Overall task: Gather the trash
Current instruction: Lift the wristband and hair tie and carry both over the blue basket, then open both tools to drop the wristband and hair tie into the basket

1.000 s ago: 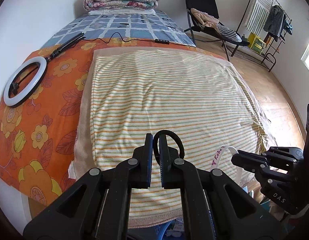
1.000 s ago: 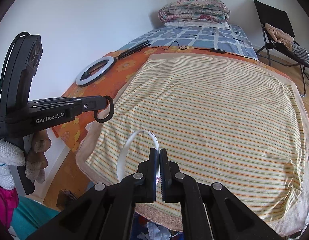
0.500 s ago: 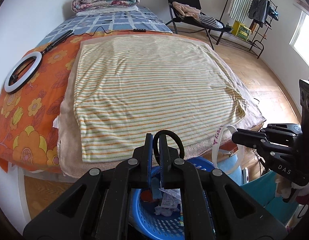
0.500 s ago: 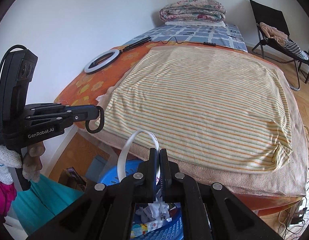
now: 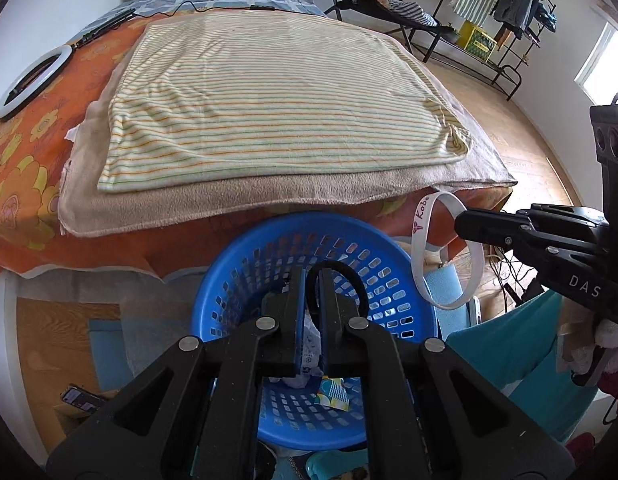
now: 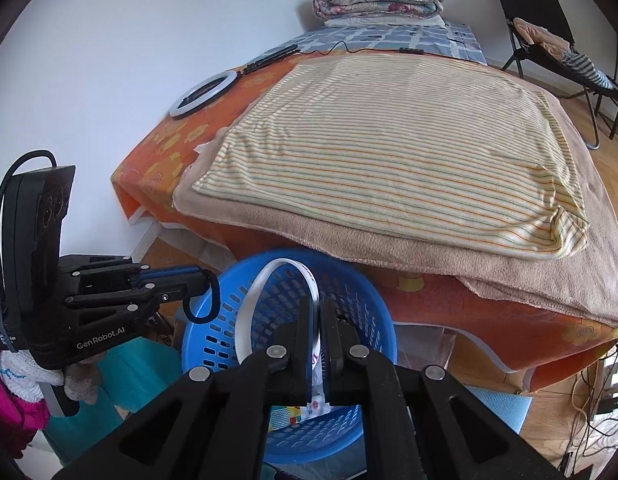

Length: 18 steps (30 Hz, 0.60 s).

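My left gripper [image 5: 313,276] is shut on a thin black elastic ring [image 5: 353,280] and hangs over the blue plastic basket [image 5: 245,248] on the floor at the foot of the bed. My right gripper [image 6: 319,304] is shut on a white wristband [image 6: 261,280] with pink lettering, also above the basket [image 6: 373,300]. Each wrist view shows the other tool: the right gripper [image 5: 463,216] with the wristband [image 5: 419,248], and the left gripper [image 6: 207,280] with the black ring [image 6: 215,300]. Crumpled paper and a wrapper [image 5: 333,394] lie inside the basket.
The bed with a striped sheet [image 5: 269,92] over a beige blanket overhangs the basket's far side. A ring light [image 5: 29,80] lies on the orange cover. A phone [image 5: 79,398] rests on the floor at left. Cables [image 6: 589,392] trail at right. A chair and clothes rack stand far back.
Both grippers have drawn back from above the bed and dropped lower, so the blue basket now lies right under them. Each still holds its band.
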Each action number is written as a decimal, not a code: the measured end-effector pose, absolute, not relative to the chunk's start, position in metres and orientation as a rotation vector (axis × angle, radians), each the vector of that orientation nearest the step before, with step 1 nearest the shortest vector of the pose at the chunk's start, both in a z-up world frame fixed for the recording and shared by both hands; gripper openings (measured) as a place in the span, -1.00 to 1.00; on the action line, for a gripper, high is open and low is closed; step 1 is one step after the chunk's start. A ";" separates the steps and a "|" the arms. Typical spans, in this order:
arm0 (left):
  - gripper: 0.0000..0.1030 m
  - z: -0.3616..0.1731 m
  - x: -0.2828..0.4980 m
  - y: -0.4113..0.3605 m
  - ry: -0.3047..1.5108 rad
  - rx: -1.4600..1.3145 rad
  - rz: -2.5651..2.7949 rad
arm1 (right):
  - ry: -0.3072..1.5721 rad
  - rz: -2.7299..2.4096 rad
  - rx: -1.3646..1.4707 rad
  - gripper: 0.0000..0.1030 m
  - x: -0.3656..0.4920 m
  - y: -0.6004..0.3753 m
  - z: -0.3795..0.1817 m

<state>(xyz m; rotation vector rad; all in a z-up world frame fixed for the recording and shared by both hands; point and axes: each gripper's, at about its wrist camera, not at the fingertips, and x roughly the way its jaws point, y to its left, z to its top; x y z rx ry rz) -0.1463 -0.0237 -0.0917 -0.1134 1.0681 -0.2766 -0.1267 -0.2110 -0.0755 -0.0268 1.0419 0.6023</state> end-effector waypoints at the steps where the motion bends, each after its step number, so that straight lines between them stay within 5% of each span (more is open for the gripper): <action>1: -0.92 -0.098 -0.149 -0.025 1.080 -0.117 -0.278 | 1.050 0.602 -0.025 -0.99 -0.127 -0.211 -0.079; 18: -0.92 -0.136 -0.167 -0.023 1.150 -0.111 -0.252 | 1.115 0.589 -0.051 -0.89 -0.144 -0.205 -0.116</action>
